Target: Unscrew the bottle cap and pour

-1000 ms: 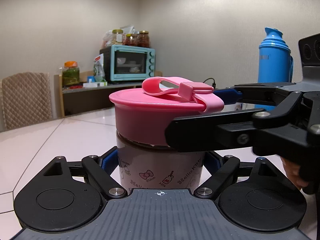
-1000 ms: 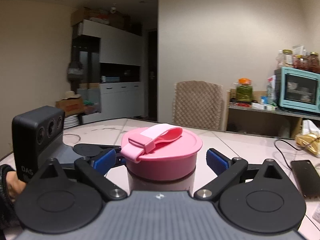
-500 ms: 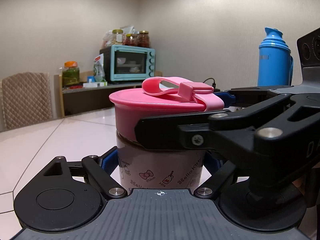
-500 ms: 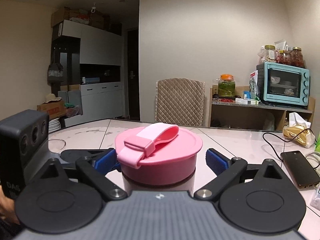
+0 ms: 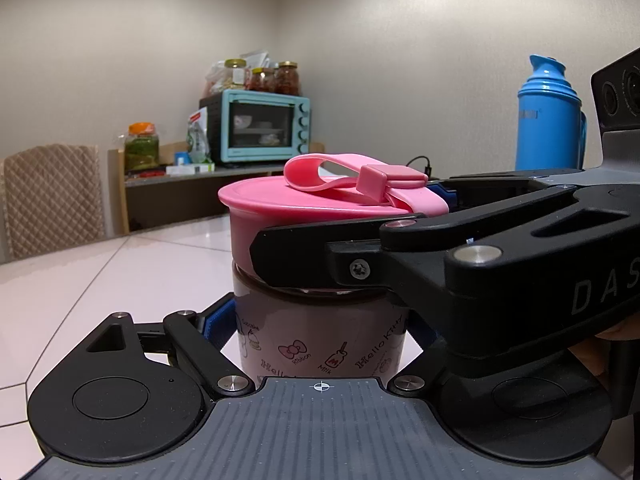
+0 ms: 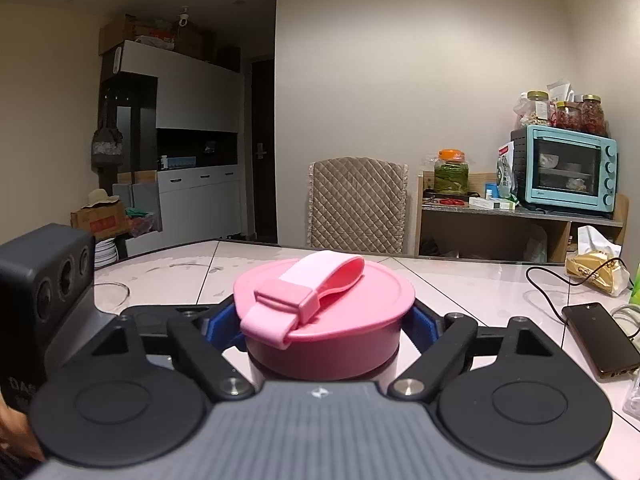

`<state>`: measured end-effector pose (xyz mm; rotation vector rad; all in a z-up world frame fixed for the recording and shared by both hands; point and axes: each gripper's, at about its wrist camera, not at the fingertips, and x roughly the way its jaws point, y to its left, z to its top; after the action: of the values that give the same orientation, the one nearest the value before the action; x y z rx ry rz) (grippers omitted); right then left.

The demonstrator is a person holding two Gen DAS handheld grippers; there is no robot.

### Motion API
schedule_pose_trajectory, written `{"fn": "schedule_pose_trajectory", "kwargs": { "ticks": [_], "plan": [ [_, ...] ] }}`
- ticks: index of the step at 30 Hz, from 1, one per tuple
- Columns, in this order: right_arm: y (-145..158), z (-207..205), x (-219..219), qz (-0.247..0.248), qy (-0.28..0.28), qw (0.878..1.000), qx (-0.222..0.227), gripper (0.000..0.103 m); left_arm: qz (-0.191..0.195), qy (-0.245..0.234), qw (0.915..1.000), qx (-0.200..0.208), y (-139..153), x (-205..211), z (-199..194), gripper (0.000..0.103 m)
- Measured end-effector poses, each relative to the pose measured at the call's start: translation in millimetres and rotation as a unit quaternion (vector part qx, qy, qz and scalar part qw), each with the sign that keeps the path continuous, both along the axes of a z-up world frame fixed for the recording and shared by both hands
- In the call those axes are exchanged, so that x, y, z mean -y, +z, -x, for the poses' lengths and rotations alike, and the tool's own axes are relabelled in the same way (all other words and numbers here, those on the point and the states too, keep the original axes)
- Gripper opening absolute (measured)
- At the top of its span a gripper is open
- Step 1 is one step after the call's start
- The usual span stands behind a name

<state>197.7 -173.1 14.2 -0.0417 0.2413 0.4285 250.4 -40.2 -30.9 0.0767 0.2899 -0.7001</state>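
Observation:
A pink Hello Kitty bottle (image 5: 316, 336) stands upright on the white table, topped by a wide pink cap (image 5: 280, 216) with a strap loop. My left gripper (image 5: 320, 332) is shut on the bottle's body, blue pads pressed to both sides. My right gripper (image 6: 324, 320) is shut on the pink cap (image 6: 324, 300), its blue pads (image 6: 218, 322) touching both sides of the cap's rim. In the left wrist view the right gripper's black finger (image 5: 360, 256) crosses in front of the cap.
A blue thermos (image 5: 548, 116) stands at the right. A black phone (image 6: 598, 340) with cable and a gold packet (image 6: 592, 272) lie on the table (image 6: 180, 276) at the right. A quilted chair (image 6: 358, 204) and a shelf with a teal oven (image 6: 568, 168) stand behind.
My right gripper has swung around the cap and closed its pads onto the cap's rim. The left gripper and bottle have stayed still.

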Motion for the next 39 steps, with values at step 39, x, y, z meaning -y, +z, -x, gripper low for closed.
{"fn": "schedule_pose_trajectory", "kwargs": {
  "ticks": [39],
  "plan": [
    [22.7,-13.8,40.1,0.006,0.140,0.990,-0.001,0.099,-0.001,0.000,1.0000,0.000,0.5,0.5,-4.9,0.090]
  ]
}}
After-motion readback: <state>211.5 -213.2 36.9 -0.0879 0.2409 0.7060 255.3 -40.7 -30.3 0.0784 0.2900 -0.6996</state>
